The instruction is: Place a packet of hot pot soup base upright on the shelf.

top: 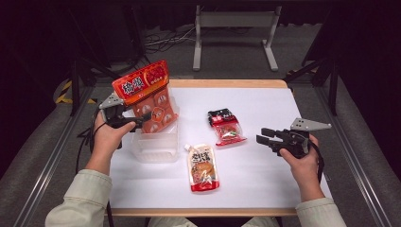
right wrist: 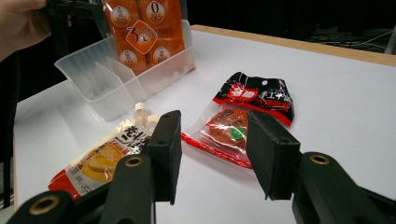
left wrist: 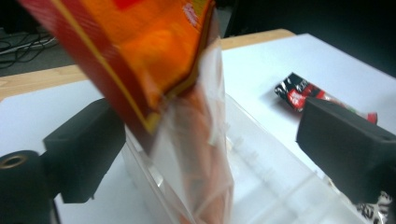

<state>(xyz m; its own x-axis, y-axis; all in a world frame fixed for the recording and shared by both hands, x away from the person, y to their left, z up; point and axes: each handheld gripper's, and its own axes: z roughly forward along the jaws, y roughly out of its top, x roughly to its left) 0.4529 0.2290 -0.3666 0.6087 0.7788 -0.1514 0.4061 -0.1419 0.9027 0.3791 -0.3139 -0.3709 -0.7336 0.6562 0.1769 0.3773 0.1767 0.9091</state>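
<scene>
The orange snack bag (top: 146, 97) stands up tall with its bottom end inside the clear plastic box (top: 156, 146). It sits at the far end of the box and tips a little. The top of the bag is red and orange with big letters, and the lower part is see-through with round snacks inside. In the right gripper view the box has a thin wall (right wrist: 114, 74) across it that splits it into parts. The bag is in the far part, and the near part has nothing in it.

The left gripper (top: 135, 121) is beside the bag, at its lower half. In the left gripper view the two black fingers (left wrist: 84, 149) are wide apart, one on each side of the bag. They do not squeeze it. I cannot tell if one finger just touches the bag. The person's left hand (top: 108, 137) holds this gripper at the left side of the box.

The box rests on the white bench (top: 265, 109), near its left edge. Just beside the box, to the right and closer to the person, lies a flat pouch with a little white cap (top: 203, 168). A small black and red packet (top: 226, 126) lies farther out, near the middle of the bench.

The right gripper (top: 264, 135) is well apart from the box, over on the right side. Its fingers (right wrist: 163, 149) are open and hold nothing. They point at the black and red packet.
</scene>
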